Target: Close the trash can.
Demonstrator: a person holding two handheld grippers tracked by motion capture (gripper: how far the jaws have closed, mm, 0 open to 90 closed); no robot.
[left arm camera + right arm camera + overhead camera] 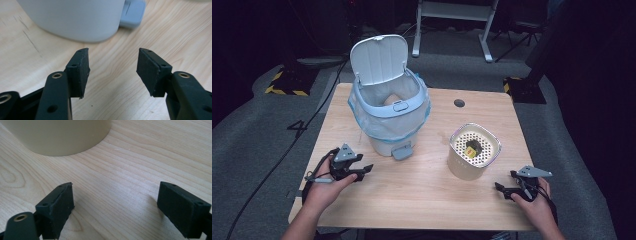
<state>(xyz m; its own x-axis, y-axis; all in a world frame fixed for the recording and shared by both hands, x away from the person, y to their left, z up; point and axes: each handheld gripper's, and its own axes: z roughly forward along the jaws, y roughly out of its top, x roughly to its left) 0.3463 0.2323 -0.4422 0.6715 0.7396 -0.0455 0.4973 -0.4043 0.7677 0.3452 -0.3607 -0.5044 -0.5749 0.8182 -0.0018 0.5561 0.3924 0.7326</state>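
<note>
I take the cream container [473, 152] as my landmark: it stands upright on the wooden tabletop [422, 192], its perforated insert showing at the top with a small yellow and dark item [471, 148] lying inside it; I cannot tell what that item is. My right hand-held gripper [503, 190] rests low on the tabletop near the container, on the person's side of it and a little to its right, with its jaws spread wide and nothing between them. In the right gripper view that right hand-held gripper [116, 207] looks along the bare wood grain toward the container's rounded cream wall [57, 135], apart from it. To the left of the container stands the white pedal bin [388, 102], its lid tipped up and open, a clear blue-tinted liner folded over its rim, and a grey-blue pedal [402, 151] at its foot facing the person. My left hand-held gripper [365, 170] sits well to the left of the container, near the bin's base, jaws likewise spread and empty. In the left gripper view the left hand-held gripper [112, 72] points at the bin's white wall [72, 17], with the pedal [132, 12] just beside it at the upper right.
</note>
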